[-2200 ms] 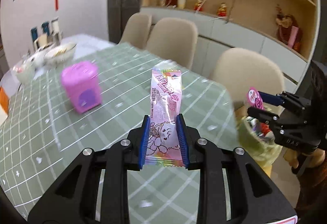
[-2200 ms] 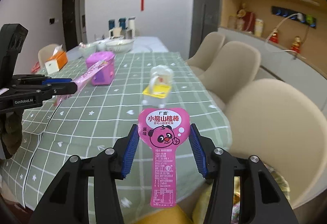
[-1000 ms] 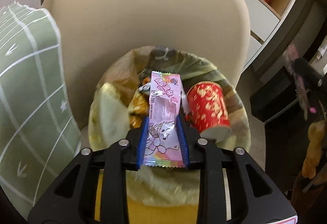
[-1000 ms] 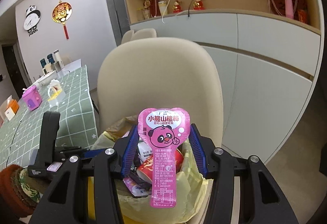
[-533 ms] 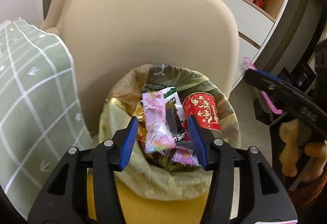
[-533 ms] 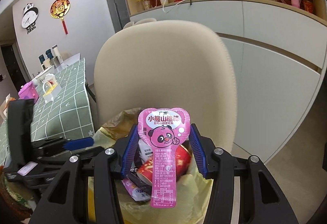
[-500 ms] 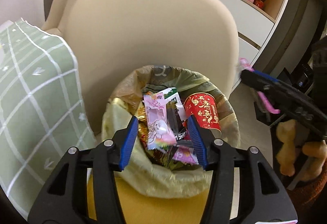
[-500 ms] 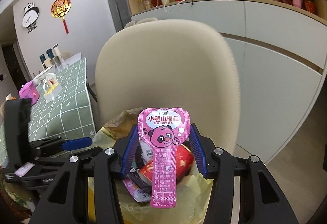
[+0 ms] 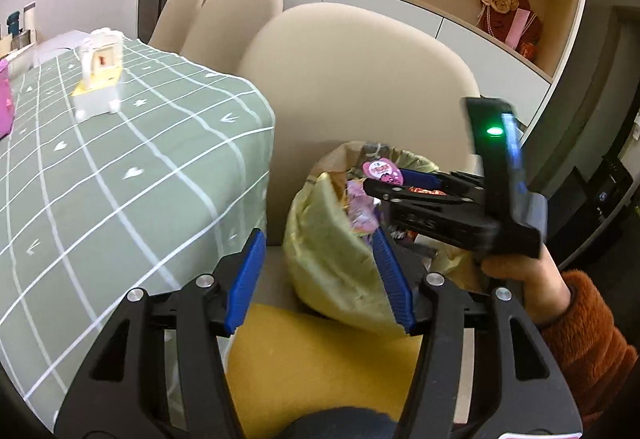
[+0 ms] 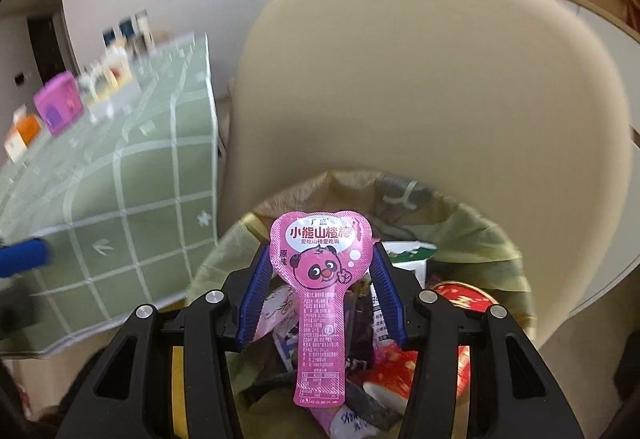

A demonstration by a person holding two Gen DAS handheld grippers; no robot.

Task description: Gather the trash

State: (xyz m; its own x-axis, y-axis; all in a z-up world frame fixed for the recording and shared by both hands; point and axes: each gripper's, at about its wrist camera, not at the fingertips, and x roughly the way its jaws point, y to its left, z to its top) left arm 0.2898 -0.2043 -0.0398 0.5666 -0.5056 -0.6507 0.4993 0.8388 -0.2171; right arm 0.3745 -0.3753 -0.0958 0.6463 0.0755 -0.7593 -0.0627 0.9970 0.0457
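A bin lined with a yellow-green bag (image 9: pixel 332 271) (image 10: pixel 480 235) stands in front of a beige chair. Among the trash inside lie a pink-white candy wrapper (image 9: pixel 360 207) (image 10: pixel 276 311) and a red cup (image 10: pixel 460 295). My left gripper (image 9: pixel 319 239) is back from the bin on its table side, its jaws opening with nothing between them; one blue finger (image 10: pixel 24 255) shows at the right wrist view's left edge. My right gripper (image 10: pixel 320 263) (image 9: pixel 384 179) hangs over the bin's mouth, shut on a pink panda wrapper (image 10: pixel 320 279) (image 9: pixel 380 170).
The table with a green checked cloth (image 9: pixel 120 167) (image 10: pixel 120 167) is left of the bin, bearing a small white toy (image 9: pixel 98 75) and a purple box (image 10: pixel 56 107). The beige chair (image 9: pixel 360 79) (image 10: pixel 440 79) backs the bin. A hand in an orange sleeve (image 9: pixel 580 327) holds the right gripper.
The left gripper opened and dropped the pink-white wrapper into the bin, then drew back toward the table. The right gripper came down over the bin with the panda wrapper.
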